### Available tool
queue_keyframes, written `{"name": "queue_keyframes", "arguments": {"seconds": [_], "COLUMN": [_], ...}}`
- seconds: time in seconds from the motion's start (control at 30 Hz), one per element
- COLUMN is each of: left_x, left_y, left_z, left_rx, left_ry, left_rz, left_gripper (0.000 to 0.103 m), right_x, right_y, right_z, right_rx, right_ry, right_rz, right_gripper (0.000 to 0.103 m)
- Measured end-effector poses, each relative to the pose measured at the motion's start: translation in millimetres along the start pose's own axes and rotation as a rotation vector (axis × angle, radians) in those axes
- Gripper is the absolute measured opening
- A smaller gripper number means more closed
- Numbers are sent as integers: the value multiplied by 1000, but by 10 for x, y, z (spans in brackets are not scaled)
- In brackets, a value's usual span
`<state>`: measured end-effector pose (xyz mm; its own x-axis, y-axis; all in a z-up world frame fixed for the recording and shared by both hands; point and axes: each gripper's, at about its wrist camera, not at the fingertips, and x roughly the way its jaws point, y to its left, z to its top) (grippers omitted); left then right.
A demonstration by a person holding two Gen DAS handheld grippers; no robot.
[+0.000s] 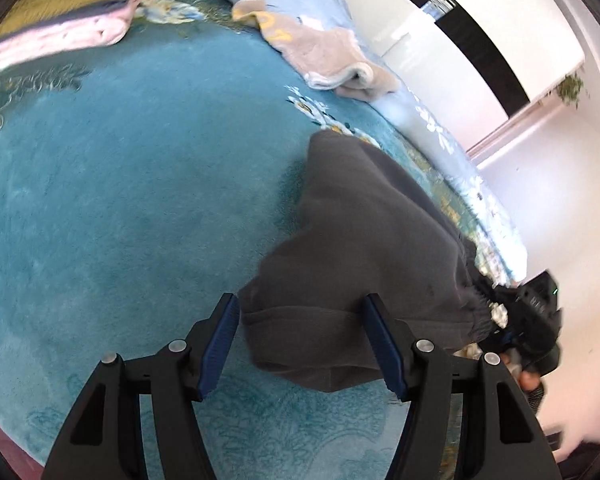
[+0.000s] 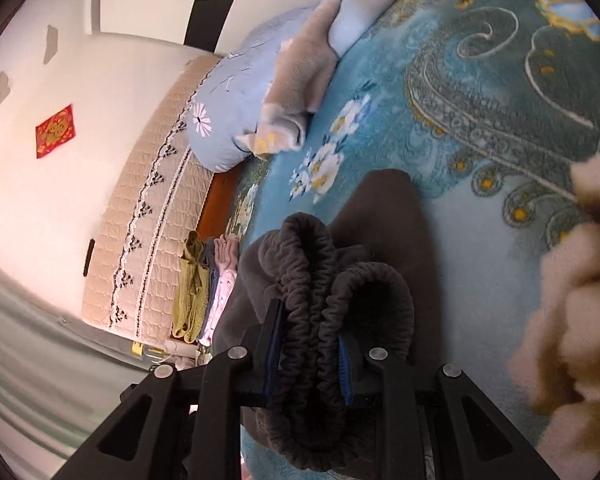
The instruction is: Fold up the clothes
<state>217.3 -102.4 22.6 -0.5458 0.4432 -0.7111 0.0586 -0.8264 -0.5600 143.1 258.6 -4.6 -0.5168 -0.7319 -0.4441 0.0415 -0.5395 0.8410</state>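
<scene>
Dark grey pants (image 1: 364, 220) lie bunched on the teal flowered blanket (image 1: 120, 200) that covers the bed. My left gripper (image 1: 302, 320) is open just above them, one blue pad on each side of a folded edge, and neither pad presses on it. In the right wrist view, my right gripper (image 2: 310, 356) is shut on the gathered elastic waistband of the pants (image 2: 324, 280), which bulges up between and over its fingers. The left wrist view shows that waistband end at the far right, with a hand (image 1: 530, 378) beside it.
A folded pile of green and pink clothes (image 1: 60, 28) sits at the blanket's far edge. A light blue pillow (image 2: 236, 92) carries a grey-beige fleece piece (image 2: 300, 80). A blurred beige fuzzy mass (image 2: 572, 312) fills the right. The quilted headboard (image 2: 140, 220) and white wall lie beyond.
</scene>
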Motion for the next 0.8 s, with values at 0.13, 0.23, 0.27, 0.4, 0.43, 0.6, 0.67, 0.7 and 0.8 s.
{"name": "queue_keyframes", "arguments": {"seconds": [0.13,0.23,0.27,0.4,0.43,0.6,0.67,0.7,0.8], "left_x": [-173,-179,-148,105,137,149,144,128,-36], "left_y": [-47,-281,-384,-525,-515,-421,-453,-470,-461], "left_z": [164,286,309,282,260,266,260,255,265], "left_rx": [23,94,135,206,206,170,185,193,173], "left_ry": [-73,-93,-94,-51,-49,-43,-45,-49,-96], "left_rz": [28,-11,-26,-51,-34,-66,-52,-46,-80], "left_gripper": [65,65,65,65,65,65,65,65,65], "right_x": [-12,-30,-32,-153,-216,-613,-613,-579,-295], "right_y": [-35,-79,-81,-28,-2,505,841,995,1274], "right_z": [0,-18,-32,-46,-39,-80,-173,-232,-436], "right_rx": [-1,19,23,33,29,-174,-321,-390,-546], "right_ry": [1,7,10,-5,-21,-138,-152,-147,-67], "right_rz": [-18,-26,-31,-87,-107,-298,-328,-334,-380], "right_gripper": [28,29,29,35,35,37,37,37,37]}}
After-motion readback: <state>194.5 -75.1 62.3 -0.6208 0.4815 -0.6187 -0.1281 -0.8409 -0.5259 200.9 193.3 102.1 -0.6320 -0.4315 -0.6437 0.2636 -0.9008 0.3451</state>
